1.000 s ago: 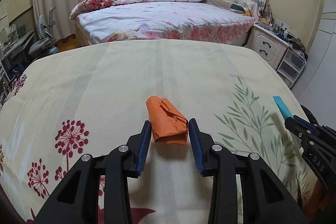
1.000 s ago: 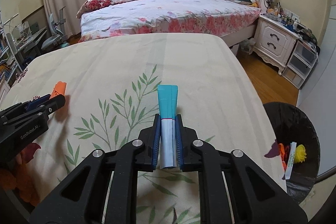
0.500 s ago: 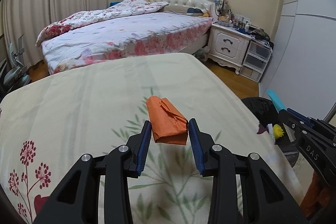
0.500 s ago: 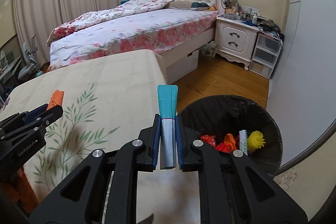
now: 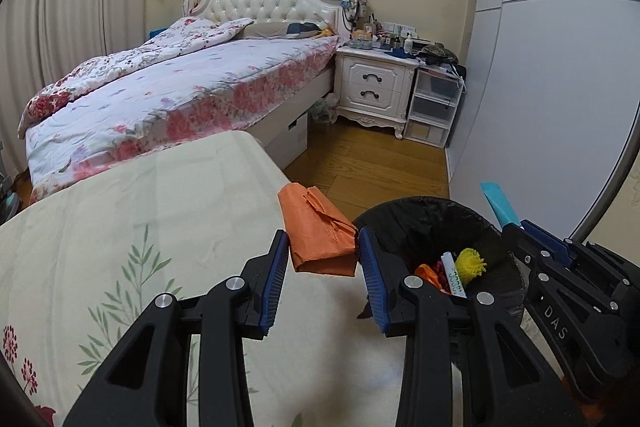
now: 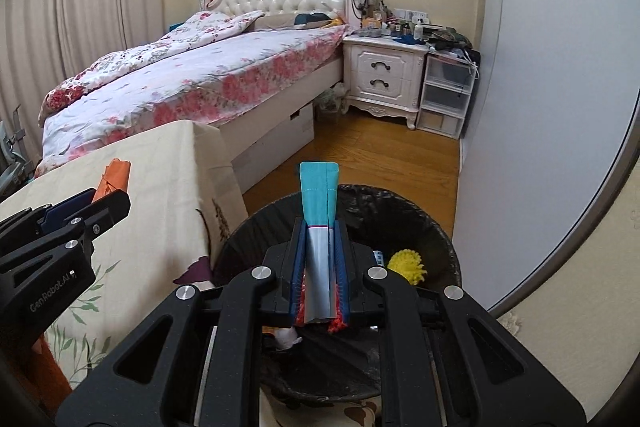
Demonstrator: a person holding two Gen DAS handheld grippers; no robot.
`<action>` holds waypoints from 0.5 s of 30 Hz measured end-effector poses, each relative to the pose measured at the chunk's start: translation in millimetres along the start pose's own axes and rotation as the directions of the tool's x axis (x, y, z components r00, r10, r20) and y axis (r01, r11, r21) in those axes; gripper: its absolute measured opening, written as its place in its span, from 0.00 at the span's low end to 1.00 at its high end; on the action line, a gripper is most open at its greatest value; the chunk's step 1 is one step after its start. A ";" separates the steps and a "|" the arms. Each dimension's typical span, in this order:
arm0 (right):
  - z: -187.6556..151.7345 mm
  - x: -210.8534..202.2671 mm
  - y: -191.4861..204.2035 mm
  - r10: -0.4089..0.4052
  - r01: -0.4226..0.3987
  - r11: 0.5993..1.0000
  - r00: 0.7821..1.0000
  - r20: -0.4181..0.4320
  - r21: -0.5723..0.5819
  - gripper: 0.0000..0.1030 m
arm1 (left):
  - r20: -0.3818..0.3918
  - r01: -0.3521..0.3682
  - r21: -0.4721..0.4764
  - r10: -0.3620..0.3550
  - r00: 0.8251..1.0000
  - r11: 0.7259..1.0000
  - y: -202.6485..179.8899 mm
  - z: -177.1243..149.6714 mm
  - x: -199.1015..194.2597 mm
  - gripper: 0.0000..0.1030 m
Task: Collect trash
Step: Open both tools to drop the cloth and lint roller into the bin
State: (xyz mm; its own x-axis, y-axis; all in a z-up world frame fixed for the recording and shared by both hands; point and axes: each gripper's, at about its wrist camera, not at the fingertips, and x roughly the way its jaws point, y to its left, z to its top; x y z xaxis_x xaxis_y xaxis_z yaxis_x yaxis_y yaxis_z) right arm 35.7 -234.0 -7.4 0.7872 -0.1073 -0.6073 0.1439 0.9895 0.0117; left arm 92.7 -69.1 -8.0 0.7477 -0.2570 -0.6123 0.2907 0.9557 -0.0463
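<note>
My left gripper (image 5: 323,263) is shut on a folded orange paper packet (image 5: 318,231) and holds it in the air over the right edge of the cloth-covered table (image 5: 120,227), next to the black trash bin (image 5: 432,227). My right gripper (image 6: 319,267) is shut on a teal and grey tube (image 6: 319,223) and holds it right above the bin (image 6: 400,211). The bin holds a yellow ball (image 6: 406,265), orange scraps and a white stick. The left gripper with the orange packet (image 6: 116,177) shows at the left of the right wrist view.
A bed with a floral quilt (image 5: 180,87) stands behind the table. A white nightstand (image 5: 376,87) and clear drawers (image 5: 434,107) stand at the back right. A grey wardrobe wall (image 5: 540,87) is to the right of the bin. Wooden floor (image 5: 368,167) lies between.
Both grippers have swung right from over the table toward the bin, each keeping its hold. The right gripper went from the table's edge to right above the bin.
</note>
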 end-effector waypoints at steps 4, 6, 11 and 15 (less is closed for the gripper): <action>1.3 8.7 -10.2 -0.012 0.012 1.000 1.000 -0.003 0.026 0.14 | -0.007 0.000 0.038 0.000 1.000 0.999 -14.6 3.9 15.4 0.36; 1.9 11.6 -13.1 -0.019 0.019 0.999 1.000 -0.003 0.033 0.14 | -0.008 -0.002 0.056 0.003 1.000 0.998 -20.5 5.6 22.0 0.36; 1.6 17.6 -21.7 -0.026 0.026 0.998 1.000 -0.008 0.056 0.14 | -0.009 -0.002 0.083 0.003 1.000 0.997 -31.7 9.2 33.4 0.36; 1.6 23.1 -26.4 -0.031 0.032 0.997 0.999 -0.015 0.071 0.14 | -0.011 0.001 0.093 0.000 1.000 0.996 -37.0 11.5 40.8 0.36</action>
State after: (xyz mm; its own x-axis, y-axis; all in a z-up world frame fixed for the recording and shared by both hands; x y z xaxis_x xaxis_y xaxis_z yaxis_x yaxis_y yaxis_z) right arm 51.1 -262.7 -20.5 0.7733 -0.1363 -0.6192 0.2112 0.9762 0.0488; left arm 119.3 -116.7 -22.2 0.7410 -0.2559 -0.6208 0.3463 0.9377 0.0268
